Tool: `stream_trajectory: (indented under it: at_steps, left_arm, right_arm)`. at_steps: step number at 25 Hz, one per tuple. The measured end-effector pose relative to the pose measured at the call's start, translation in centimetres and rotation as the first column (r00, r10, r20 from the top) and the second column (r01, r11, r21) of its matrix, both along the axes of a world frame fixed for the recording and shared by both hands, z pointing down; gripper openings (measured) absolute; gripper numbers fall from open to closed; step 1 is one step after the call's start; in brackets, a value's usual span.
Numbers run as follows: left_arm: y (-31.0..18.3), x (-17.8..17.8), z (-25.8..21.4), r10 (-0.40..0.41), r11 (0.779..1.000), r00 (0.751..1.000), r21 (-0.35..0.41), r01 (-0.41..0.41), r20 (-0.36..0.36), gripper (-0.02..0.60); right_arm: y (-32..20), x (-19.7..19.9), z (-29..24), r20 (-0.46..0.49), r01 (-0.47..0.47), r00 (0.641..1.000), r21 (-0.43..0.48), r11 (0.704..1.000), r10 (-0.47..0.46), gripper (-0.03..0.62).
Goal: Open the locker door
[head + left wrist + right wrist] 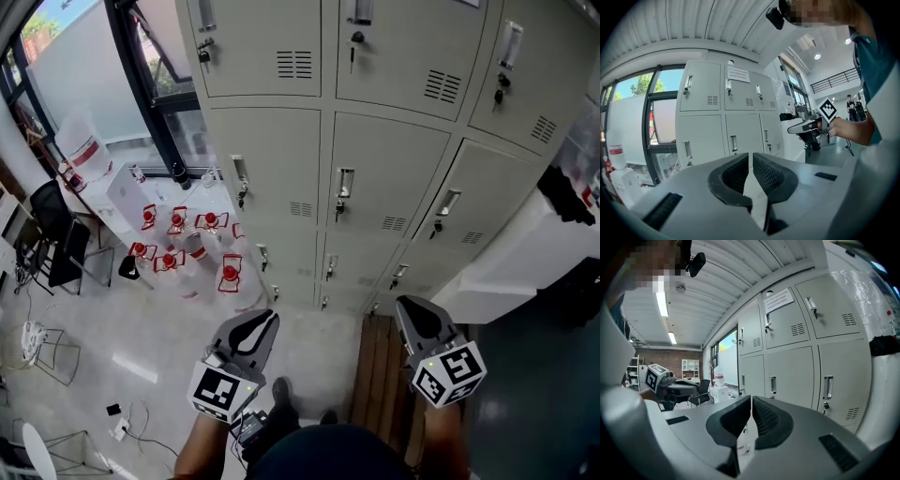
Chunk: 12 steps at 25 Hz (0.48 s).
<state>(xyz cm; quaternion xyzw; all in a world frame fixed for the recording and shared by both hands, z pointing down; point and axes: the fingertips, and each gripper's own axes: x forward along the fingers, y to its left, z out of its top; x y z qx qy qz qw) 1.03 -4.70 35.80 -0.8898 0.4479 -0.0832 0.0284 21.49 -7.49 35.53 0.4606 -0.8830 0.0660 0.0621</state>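
A bank of grey lockers (375,187) stands ahead, every door closed, each with a small metal handle (344,183). My left gripper (272,317) and right gripper (403,302) hover side by side, well short of the doors and touching nothing. In the left gripper view the left gripper (750,154) points at the lower doors (736,136), its jaws drawn together to a thin slit with nothing between. The right gripper (751,397) is shut and empty too, aimed along the locker row (797,376). Each gripper view shows the other gripper off to the side.
Several water bottles with red caps (187,239) stand on the floor at the left by a window. A wooden slatted board (380,375) lies under my right side. A white covered bulk (525,262) juts out at the right. Chairs (56,234) and cables (122,427) sit far left.
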Motion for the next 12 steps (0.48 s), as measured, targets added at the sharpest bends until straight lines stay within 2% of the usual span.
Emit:
stream_trajectory:
  at_steps: [12]
  left_arm:
    - [-8.4, -2.5, -0.6, 0.151, 0.988, 0.988, -0.003, -0.152, -0.018, 0.043]
  right_arm:
    - [-4.0, -2.0, -1.0, -0.017, -0.164, 0.986, -0.002, 0.986, 0.164, 0.037]
